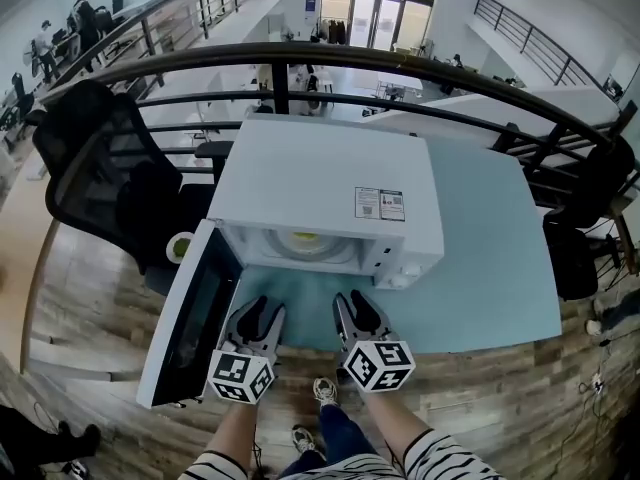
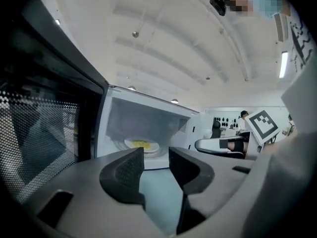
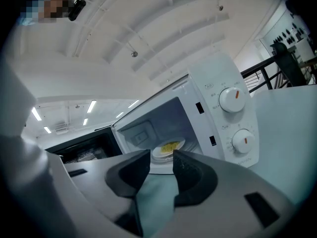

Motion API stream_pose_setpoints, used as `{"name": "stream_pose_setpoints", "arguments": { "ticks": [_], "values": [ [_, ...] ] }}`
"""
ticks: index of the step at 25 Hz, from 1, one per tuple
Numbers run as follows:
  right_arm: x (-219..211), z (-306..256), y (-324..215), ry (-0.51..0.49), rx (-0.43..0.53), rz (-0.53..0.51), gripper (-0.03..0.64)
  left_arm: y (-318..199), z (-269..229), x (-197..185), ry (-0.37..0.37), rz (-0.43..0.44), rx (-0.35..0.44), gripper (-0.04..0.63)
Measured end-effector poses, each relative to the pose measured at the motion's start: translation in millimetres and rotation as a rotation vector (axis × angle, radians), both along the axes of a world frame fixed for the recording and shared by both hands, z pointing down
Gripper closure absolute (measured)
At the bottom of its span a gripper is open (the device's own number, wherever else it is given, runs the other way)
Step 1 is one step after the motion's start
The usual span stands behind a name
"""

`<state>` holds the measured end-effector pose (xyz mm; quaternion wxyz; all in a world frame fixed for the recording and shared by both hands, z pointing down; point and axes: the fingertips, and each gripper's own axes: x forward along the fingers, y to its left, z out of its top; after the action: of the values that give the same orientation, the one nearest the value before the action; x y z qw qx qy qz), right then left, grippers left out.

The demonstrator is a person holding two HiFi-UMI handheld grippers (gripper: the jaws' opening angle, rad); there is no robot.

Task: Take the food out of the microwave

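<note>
The pale blue-green surface (image 1: 490, 258) is smooth, flat and rectangular, with a wide bare stretch to the right of the microwave (image 1: 320, 183). The microwave is a white, glossy box with squared edges and two round dials (image 3: 232, 99) on its front panel. Its door (image 1: 190, 318) stands swung fully out to the left, past the near edge of the surface. The door's dark window is backed by fine perforated mesh. The cavity is open and unobstructed, and a narrow strip of bare surface lies between its mouth and the near edge.

The food (image 1: 305, 240) is a yellow heap on a round white plate (image 3: 170, 147), sitting on the floor of the cavity.

The left hand-held gripper (image 1: 262, 313) and the right hand-held gripper (image 1: 352, 303) hover side by side over that front strip, pointing into the cavity. Each has dark, ridged pads set moderately apart. Only the surface shows through each gap, so both hold nothing and stop short of the plate.
</note>
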<state>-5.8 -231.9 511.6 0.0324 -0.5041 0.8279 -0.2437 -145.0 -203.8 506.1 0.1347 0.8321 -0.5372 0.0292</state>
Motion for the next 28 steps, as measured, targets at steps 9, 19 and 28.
{"name": "stream_pose_setpoints", "arguments": {
  "ticks": [9, 19, 28],
  "values": [
    [-17, 21, -45, 0.016, -0.018, 0.005, 0.48, -50, 22, 2, -0.026, 0.002, -0.03, 0.459],
    [-29, 31, -78, 0.009, -0.031, 0.033, 0.477, -88, 35, -7, -0.041, -0.002, -0.055, 0.459],
    [-35, 38, -104, 0.014, -0.051, 0.055, 0.476, -124, 37, -10, -0.033, -0.003, -0.072, 0.459]
  ]
}}
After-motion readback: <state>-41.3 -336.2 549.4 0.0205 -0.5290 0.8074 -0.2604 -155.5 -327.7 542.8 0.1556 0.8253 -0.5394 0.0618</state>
